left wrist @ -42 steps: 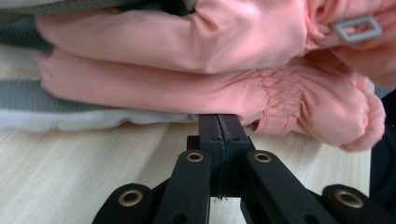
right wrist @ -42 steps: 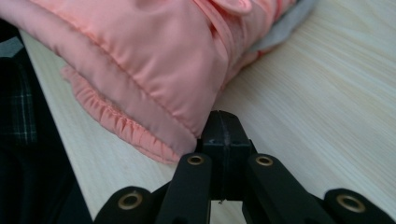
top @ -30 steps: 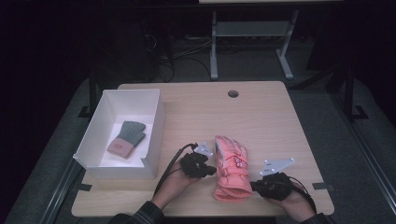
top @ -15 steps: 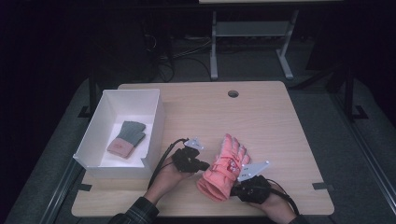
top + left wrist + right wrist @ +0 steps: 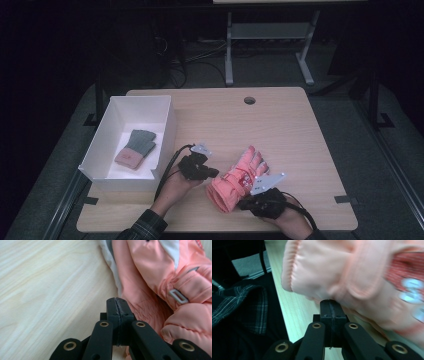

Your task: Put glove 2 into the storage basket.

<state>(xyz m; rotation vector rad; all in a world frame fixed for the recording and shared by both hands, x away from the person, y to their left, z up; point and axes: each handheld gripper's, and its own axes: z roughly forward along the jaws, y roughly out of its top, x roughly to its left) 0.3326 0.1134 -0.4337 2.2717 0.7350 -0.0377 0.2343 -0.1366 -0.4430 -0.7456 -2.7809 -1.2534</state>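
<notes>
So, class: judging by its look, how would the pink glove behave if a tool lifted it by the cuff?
The glove looks puffy and quilted, so it would probably sag and flop rather than hold its shape. It seems padded, so likely light for its bulk. Its shell looks smooth and shiny in the left gripper view, so a shallow pinch might slip; the gathered cuff probably gives better purchase.

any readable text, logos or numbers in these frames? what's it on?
None can be read.
Pink glove: white marks on a red patch in the right gripper view, too blurred to make out.
Same patch in the high view: too small to read.
White box, small knit glove in it, table: no marks seen.
</notes>
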